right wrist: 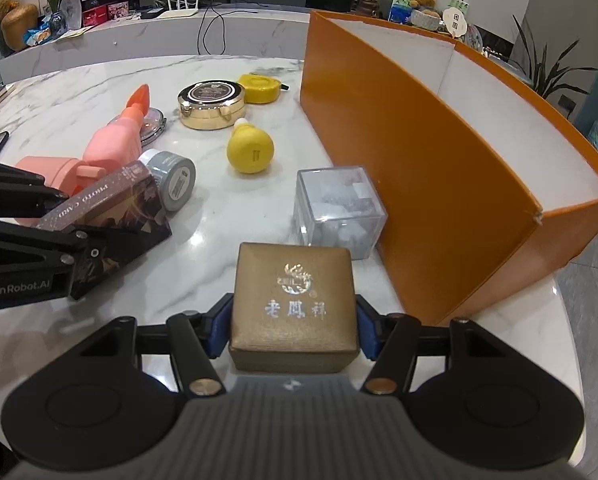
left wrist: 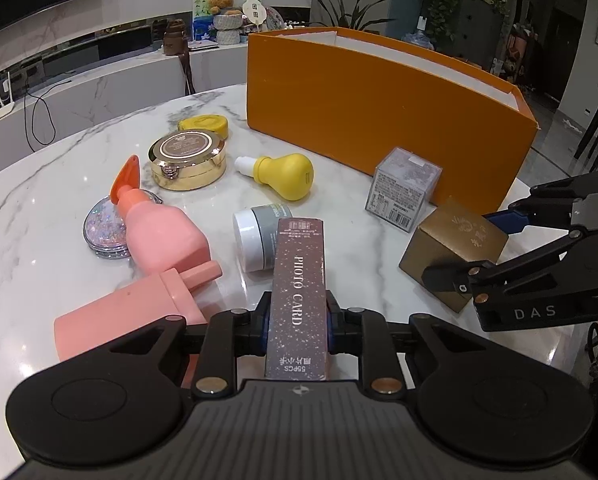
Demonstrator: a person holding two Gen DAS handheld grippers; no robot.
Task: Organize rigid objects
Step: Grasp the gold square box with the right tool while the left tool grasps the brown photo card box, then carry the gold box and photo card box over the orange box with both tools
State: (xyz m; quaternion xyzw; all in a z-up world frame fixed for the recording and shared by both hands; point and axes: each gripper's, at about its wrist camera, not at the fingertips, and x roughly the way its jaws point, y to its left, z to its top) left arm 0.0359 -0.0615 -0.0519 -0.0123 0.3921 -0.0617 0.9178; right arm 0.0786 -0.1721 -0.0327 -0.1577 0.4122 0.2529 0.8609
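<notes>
**A:** What did each claw hold?

**B:** The left claw [left wrist: 297, 322] was closed tight on a slim card box [left wrist: 297, 292] marked "PHOTO CARD", gripped by its narrow sides. The right claw [right wrist: 293, 330] was clamped on a gold box [right wrist: 293, 312], its blue pads pressed on either side. Both boxes sat low over the marble desk [left wrist: 59, 184]; whether they were lifted clear, I could not tell.

**A:** Where should things go?

**B:** Judging by the task, into the big orange bin [left wrist: 363, 120] at the far side of the desk. What showed of its inside looked white and bare, though the floor was hidden.

**A:** So how much was done?

**B:** Little, it seemed. Left lying out were two pink bottles [left wrist: 159, 236], a glitter compact [left wrist: 103, 232], a gold tin [left wrist: 187, 164], a yellow case [left wrist: 205, 125], a yellow bulb [left wrist: 283, 176], a grey jar [left wrist: 259, 236] and a clear cube [left wrist: 405, 190] just beside the bin.
</notes>
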